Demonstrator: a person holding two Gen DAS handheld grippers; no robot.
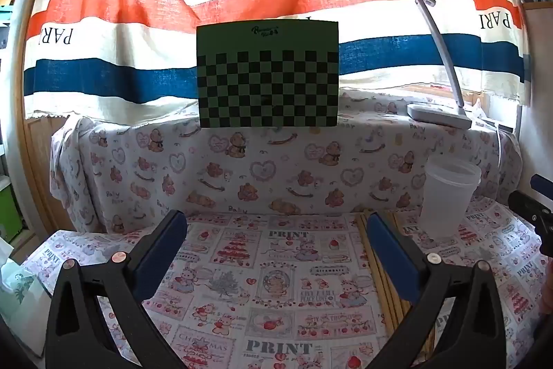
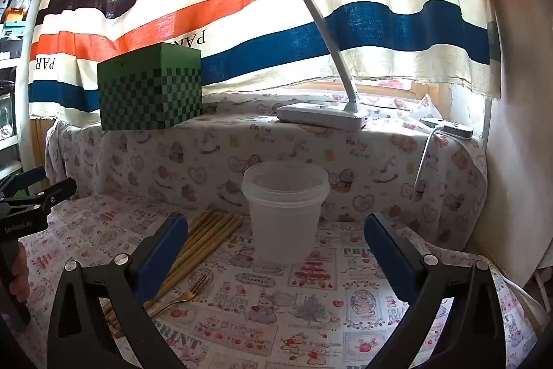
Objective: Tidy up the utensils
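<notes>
Both hand-held grippers wide apart, nothing held, above the desk (image 2: 311, 327).

Cup (image 2: 285, 213) upright, straight ahead of right hand-held gripper (image 2: 276, 251), ahead-right of left hand-held gripper (image 1: 276, 251). Chopsticks (image 2: 204, 244) bundled beside right one's left finger, running under left one's right finger. Fork (image 2: 183, 294) just right of chopsticks, near right one's left finger.

A cloth-covered table (image 2: 311, 317) carries a translucent cup (image 2: 285, 217), chopsticks (image 2: 204, 241) and a fork (image 2: 186, 294).

My right gripper's (image 2: 274, 242) left finger (image 2: 162, 251) hides the low ends of the chopsticks (image 2: 204, 241) and the fork (image 2: 183, 294) handle. I cannot read the green box's (image 1: 268, 73) small logo.
</notes>
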